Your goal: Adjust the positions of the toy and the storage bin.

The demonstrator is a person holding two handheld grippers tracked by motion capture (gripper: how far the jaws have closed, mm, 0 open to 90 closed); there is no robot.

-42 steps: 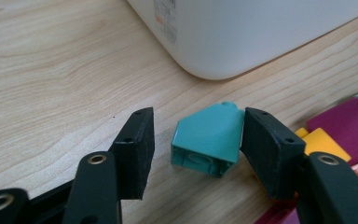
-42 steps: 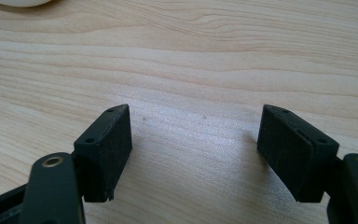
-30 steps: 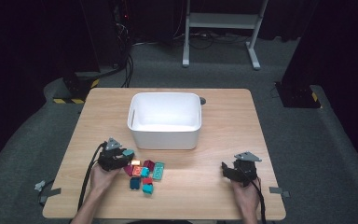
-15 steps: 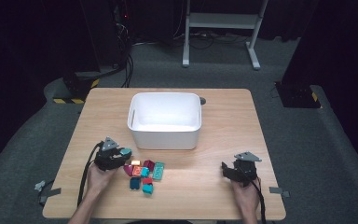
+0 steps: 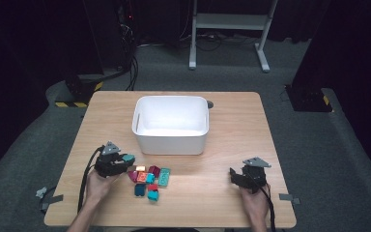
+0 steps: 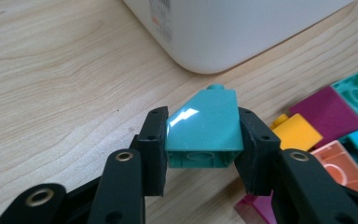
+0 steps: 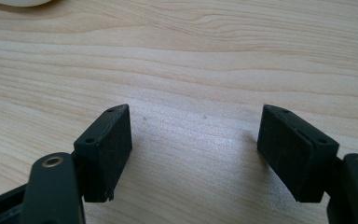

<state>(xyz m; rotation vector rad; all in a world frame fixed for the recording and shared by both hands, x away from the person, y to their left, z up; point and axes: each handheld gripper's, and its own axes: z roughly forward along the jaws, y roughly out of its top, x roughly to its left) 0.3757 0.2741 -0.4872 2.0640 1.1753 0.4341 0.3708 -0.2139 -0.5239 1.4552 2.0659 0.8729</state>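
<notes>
The left claw point(image 6: 203, 135) grips a teal sloped brick point(image 6: 204, 130), its pads pressed on the brick's two sides, just above the worktop point(image 5: 222, 193). The brick sits at the left edge of a small pile of bricks point(image 5: 149, 180) and just in front of the white bin point(image 5: 171, 124). A yellow brick point(image 6: 298, 133) and a magenta one point(image 6: 328, 107) lie just beside the held brick. The right claw point(image 7: 196, 149) rests low over bare worktop, well apart from the pile, its jaws wide with nothing between them.
</notes>
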